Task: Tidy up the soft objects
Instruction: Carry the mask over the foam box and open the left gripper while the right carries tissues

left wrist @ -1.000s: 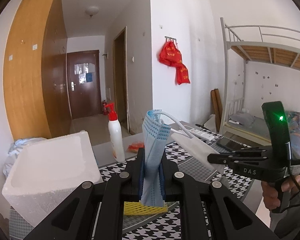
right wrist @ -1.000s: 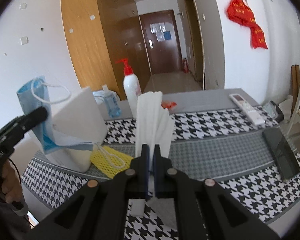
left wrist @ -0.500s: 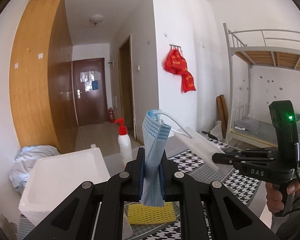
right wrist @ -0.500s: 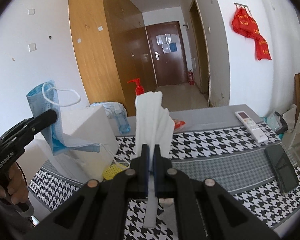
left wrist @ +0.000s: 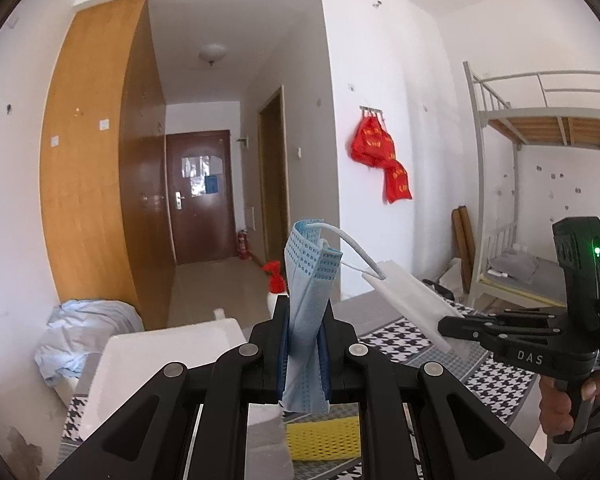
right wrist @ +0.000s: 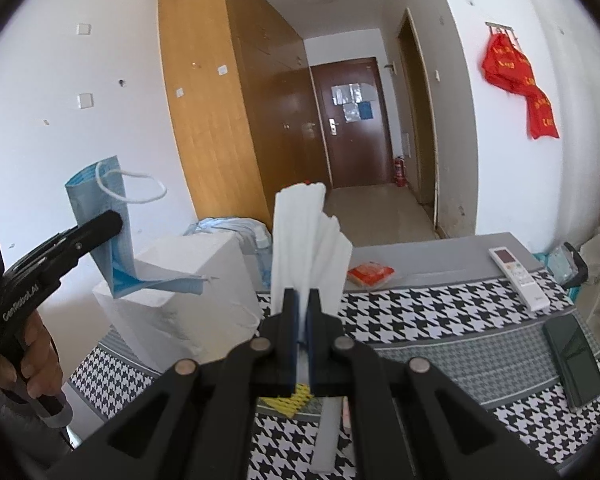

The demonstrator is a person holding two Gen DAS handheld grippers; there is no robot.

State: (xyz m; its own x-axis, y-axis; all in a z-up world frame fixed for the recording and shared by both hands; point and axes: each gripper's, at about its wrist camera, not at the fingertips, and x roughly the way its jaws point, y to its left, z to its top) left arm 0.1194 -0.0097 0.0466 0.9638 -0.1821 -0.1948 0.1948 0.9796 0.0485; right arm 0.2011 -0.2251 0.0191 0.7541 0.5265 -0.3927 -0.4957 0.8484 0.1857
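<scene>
left jaws: the left gripper (left wrist: 305, 354) is clamped tight on a blue mask (left wrist: 308, 300), held upright above the worktop (left wrist: 496, 384)
right jaws: the right gripper (right wrist: 302, 330) is pinched on a white mask (right wrist: 306, 240), also raised
link: an ear loop (left wrist: 354, 250) runs between the masks
below: foam box (right wrist: 180, 292), yellow net (left wrist: 322, 438)
far side: remote (right wrist: 518, 270), phone (right wrist: 574, 360)

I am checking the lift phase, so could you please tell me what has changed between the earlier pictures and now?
Both grippers have risen: the table sits lower in both views and more of the ceiling shows. Nothing was grasped or released. The left gripper stays shut on the blue mask, the right gripper on the white mask, and an ear loop still links them.
</scene>
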